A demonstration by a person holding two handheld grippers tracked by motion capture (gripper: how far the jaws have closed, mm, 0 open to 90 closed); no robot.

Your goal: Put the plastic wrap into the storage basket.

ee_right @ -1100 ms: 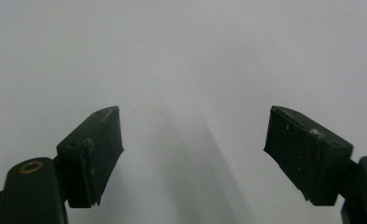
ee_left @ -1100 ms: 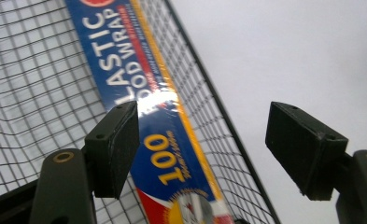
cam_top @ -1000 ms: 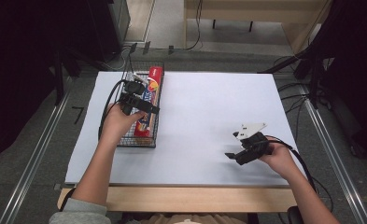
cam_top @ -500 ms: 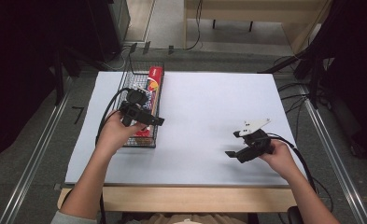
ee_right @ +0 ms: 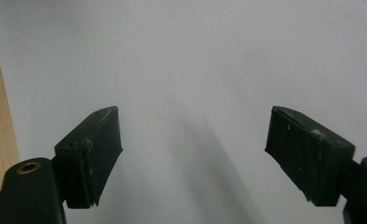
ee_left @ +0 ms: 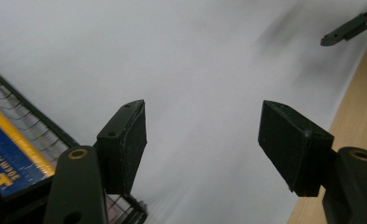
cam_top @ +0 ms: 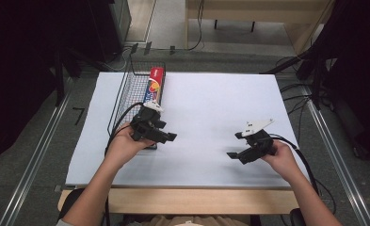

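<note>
A black wire basket (cam_top: 134, 87) stands at the left of the white table sheet (cam_top: 206, 99). Inside it lies a long red and blue box (cam_top: 155, 81), whose blue end with a yellow stripe (ee_left: 6, 156) shows behind the mesh in the left gripper view. My left gripper (cam_top: 169, 136) hovers at the basket's near right corner, open and holding nothing (ee_left: 202, 144). My right gripper (cam_top: 233, 155) is held low over the sheet at the front right, also open with bare sheet between its jaws (ee_right: 193, 154).
The table's wooden front edge (cam_top: 197, 200) runs along the bottom. Metal rails (cam_top: 36, 150) flank the table on both sides, and cables (cam_top: 305, 160) trail from each gripper. In the left gripper view, the other gripper's jaw tip (ee_left: 344, 31) shows at top right.
My left gripper has pulled back from over the basket toward the near side and to the right, leaving the box inside. The right gripper drifted slightly nearer the front edge.
</note>
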